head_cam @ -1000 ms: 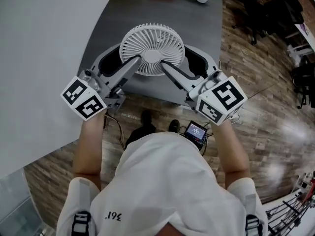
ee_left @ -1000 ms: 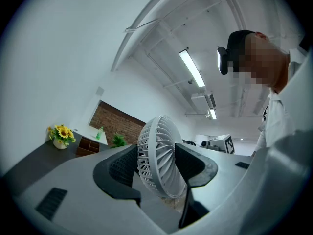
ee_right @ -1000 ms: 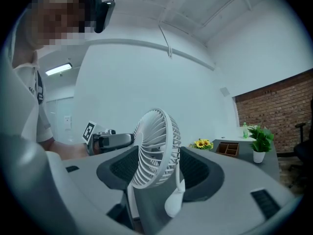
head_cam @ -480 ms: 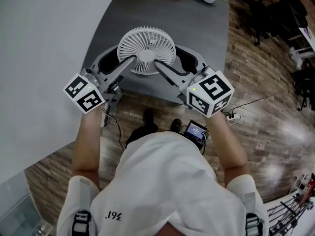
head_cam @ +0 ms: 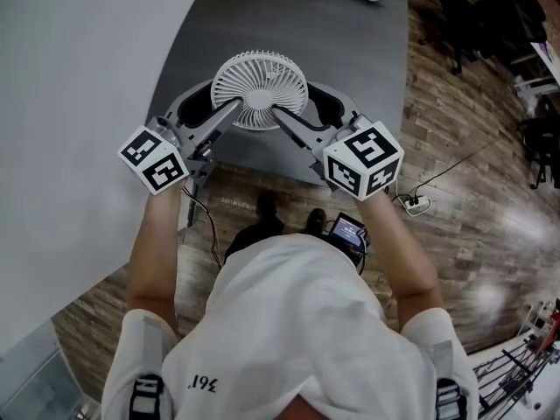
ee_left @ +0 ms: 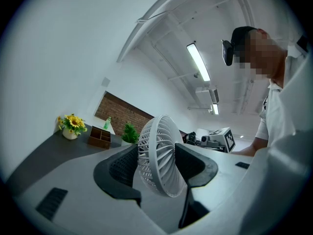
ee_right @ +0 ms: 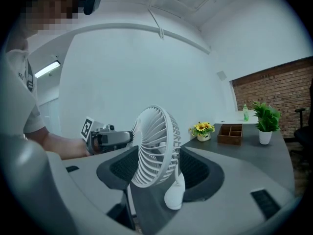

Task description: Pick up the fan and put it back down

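Ok, fan (head_cam: 260, 89) was clamped between both grippers, over the near edge of the dark grey bench (head_cam: 350, 51). The head disc stood upright, front grille and hub facing back toward the person, so the blowing axis ran bench-to-person, approx level. Long axis = neck + base, running down from the head. The white base (ee_right: 174, 196) hung below the disc in the right gripper view. Couldn't tell if the base touched the bench.

Left gripper (head_cam: 223, 101) was on the disc's left edge and right gripper (head_cam: 304, 105) on its right edge, the two forming a V that met at the fan. Each pair of fingers (ee_left: 122, 168) straddled the disc across its thickness, one on the grille front, the other on the back. Both pairs were closed on the fan, set wide bc of the disc depth, pads against the grille on both sides. Marker cubes (head_cam: 154, 158) sat nearest the person, faces up. Bare forearms (head_cam: 156, 252) stretched fwd from the white shirt (head_cam: 289, 322).

Far end of the bench: sunflower pot (ee_left: 71, 126), wooden box (ee_left: 100, 137), green plant (ee_right: 265, 121).
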Demonstrator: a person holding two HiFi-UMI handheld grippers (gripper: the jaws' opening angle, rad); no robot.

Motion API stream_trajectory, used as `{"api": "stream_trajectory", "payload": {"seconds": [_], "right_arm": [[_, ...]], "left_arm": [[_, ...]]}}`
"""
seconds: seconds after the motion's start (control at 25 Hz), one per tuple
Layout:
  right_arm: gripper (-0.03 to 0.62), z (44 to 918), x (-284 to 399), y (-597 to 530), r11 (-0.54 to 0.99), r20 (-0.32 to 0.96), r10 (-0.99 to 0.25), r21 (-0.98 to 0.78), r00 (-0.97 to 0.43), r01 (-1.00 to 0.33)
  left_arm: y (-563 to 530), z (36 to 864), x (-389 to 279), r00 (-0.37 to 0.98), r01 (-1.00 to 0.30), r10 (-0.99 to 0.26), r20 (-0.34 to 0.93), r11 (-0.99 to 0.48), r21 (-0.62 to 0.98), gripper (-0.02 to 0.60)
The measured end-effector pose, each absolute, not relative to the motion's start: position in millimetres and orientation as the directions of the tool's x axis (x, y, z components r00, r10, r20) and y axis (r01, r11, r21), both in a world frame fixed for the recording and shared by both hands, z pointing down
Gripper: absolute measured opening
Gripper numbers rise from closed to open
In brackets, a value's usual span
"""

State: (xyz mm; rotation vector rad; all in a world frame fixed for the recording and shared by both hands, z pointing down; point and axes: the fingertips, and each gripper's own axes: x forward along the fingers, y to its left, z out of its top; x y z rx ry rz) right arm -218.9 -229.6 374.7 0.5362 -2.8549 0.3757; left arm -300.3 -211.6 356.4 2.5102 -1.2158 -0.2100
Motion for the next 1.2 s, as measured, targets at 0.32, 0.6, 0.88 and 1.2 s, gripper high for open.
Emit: {"api": "stream_trajectory", "payload": {"seconds": [0.32,0.6,0.88,1.2], "right_arm": [[0.262,384,-225,-246,0.888,0.282,-0.332,-0.228,-0.900,-0.399],[0.262,398,-223,-250,0.879,0.304,-0.334,-0.243,-0.892,-0.411],[0.262,409,-224,-249,0.875,0.328,-0.331,-0.244,-0.885,-0.417],[0.262,422,-221,-250,0.872,0.354,-0.327,-0.245,-0.876,-0.424]], "left_arm": [[-229,366,-307,0.634,-0.729,-0.772,0.040,-0.580,0.364,0.249],[-234,377,-304,0.640,-0.728,-0.766,0.059,-0.580,0.366,0.249],[-233,388,-304,0.643,-0.734,-0.761,0.086,-0.581,0.353,0.249],[-233,401,-301,0.645,-0.737,-0.756,0.111,-0.576,0.355,0.249]]}}
